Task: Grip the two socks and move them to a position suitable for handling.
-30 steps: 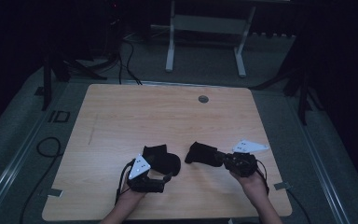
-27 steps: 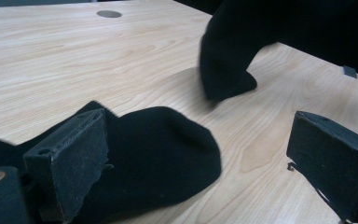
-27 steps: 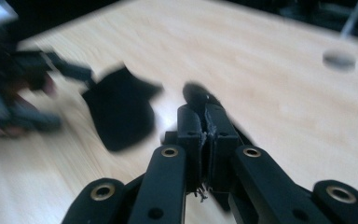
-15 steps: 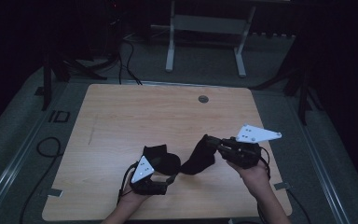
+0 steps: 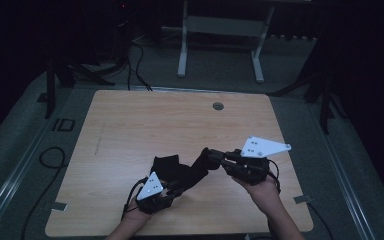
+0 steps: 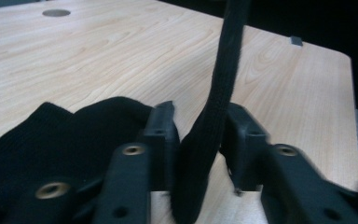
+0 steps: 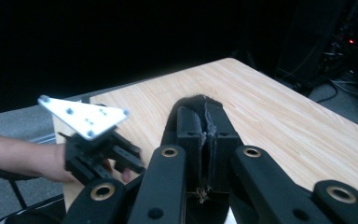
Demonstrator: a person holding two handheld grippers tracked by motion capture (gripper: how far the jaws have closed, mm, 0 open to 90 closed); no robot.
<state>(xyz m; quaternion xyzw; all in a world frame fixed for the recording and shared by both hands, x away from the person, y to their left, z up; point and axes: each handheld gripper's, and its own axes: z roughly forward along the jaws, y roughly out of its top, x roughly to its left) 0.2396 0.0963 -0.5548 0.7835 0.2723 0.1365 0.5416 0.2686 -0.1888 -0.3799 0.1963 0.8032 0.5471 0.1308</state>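
Note:
A black knit cloth (image 5: pixel 180 172) lies near the front of the wooden table (image 5: pixel 155 120). Its right end is raised off the wood. My right gripper (image 5: pixel 209 155) is shut on that raised end, and the fabric (image 7: pixel 193 105) shows pinched between its pads (image 7: pixel 206 116). From there the cloth runs down as a taut strip (image 6: pixel 223 70) into my left gripper (image 6: pixel 200 121), whose jaws have just been closing and now press on it from both sides. My left gripper (image 5: pixel 172 187) stays low at the table, over the bunched part of the cloth (image 6: pixel 74 135).
A round grommet hole (image 5: pixel 218 106) sits near the table's far edge. Beyond the table stands a white frame on legs (image 5: pixel 220 45), with cables (image 5: pixel 135 55) on the grey floor. The table's right edge (image 5: pixel 290 165) is close to my right hand.
My right gripper has risen with its end of the cloth, pulling it into a slanting strip. My left gripper has stayed low and its jaws have closed on that strip.

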